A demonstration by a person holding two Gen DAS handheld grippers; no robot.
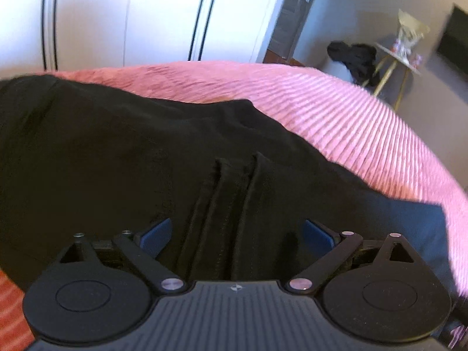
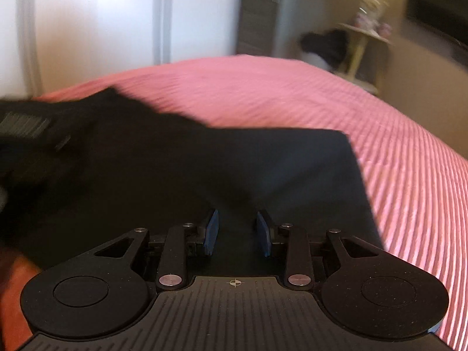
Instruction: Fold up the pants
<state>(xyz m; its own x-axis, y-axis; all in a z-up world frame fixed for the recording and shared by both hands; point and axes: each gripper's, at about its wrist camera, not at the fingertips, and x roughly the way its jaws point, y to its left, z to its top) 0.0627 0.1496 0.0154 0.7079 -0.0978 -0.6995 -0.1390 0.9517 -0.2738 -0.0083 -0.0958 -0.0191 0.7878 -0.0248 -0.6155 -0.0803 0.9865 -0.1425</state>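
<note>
Left wrist view: my left hand-held gripper stands wide open over the black pants, which lie on the pink ribbed bed. Both blue pads are clear of the cloth. Between them, running straight ahead of the gripper, is a ridge of stacked hems or seams; nothing is pinched. Beyond that ridge the pants spread flat, ending in a far edge with the bed showing past it. To the gripper's right the cloth runs out to a corner.

In the right wrist view, my right hand-held gripper is partly closed, jaws narrow but with a gap between them. The pants lie under and ahead of it, yet I can't see cloth rising between the pads, so I read it as holding nothing. A squared corner of the pants sits ahead and to this gripper's right; the left hand-held gripper is a blur far to its left.

I judge one fold to be laid, with the left grip let go on top of it. The pants look like a broad doubled panel, not yet a compact bundle. Next I would want both grippers to take one short edge, each pinching every layer at a corner, then carry it over to meet the opposite edge. The bed is soft, so I'd dip the pads low enough to catch the bottom layer.
</note>
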